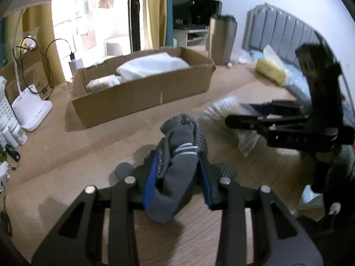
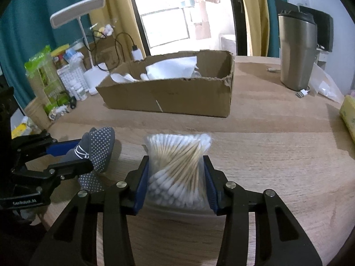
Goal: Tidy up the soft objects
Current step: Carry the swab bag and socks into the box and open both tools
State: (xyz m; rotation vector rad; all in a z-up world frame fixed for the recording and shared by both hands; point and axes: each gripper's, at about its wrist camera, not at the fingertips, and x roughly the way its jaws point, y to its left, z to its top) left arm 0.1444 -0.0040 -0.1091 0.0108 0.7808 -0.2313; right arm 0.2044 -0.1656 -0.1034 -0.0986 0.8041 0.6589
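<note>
Your left gripper level, clamps grey socks above table. Your right gripper, at its 3 o'clock, pinches swab bag. Box at 12 o'clock.

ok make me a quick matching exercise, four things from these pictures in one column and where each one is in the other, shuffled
Things:
1. grey dotted socks
2. bag of cotton swabs
3. white folded cloth
4. steel tumbler

Places:
A. inside the cardboard box
B. between the right gripper fingers
C. standing on the table, right of the box
D. between the left gripper fingers

Pairs: 1-D, 2-B, 3-A, 4-C
</note>
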